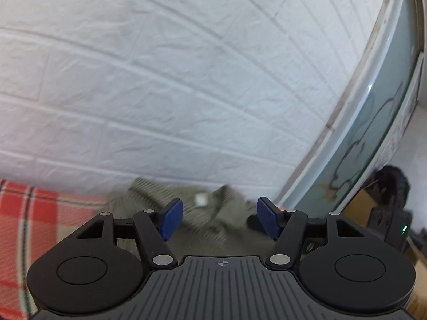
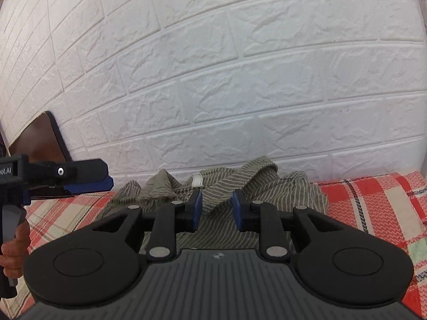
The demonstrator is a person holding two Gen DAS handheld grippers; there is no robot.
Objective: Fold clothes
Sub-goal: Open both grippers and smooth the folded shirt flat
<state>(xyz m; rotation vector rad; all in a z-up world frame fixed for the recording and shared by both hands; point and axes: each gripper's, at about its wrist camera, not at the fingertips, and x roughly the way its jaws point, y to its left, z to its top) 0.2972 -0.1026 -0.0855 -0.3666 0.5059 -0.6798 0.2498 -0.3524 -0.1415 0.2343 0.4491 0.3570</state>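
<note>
A crumpled olive striped garment (image 2: pixel 213 186) is seen heaped against the white brick-pattern wall (image 2: pixel 213 66), on a red plaid cover (image 2: pixel 373 202). Left of the garment, a dark board (image 2: pixel 40 138) is leaned on the wall. A framed glass panel (image 1: pixel 373 133) is seen beside the garment in the left wrist view. The left tool (image 1: pixel 219 220) is spread wide and empty above the garment; the right tool (image 2: pixel 216 209) is parted, nothing gripped, just before it. A hand (image 2: pixel 13 250) is seen holding the left tool's grip.

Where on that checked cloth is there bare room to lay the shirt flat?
Bare checked cloth lies right of the shirt, out to the frame edge, and a narrower strip lies left, under the left gripper. The middle is crowded: the crumpled shirt sits against the brick wall, with the right gripper over it.
</note>
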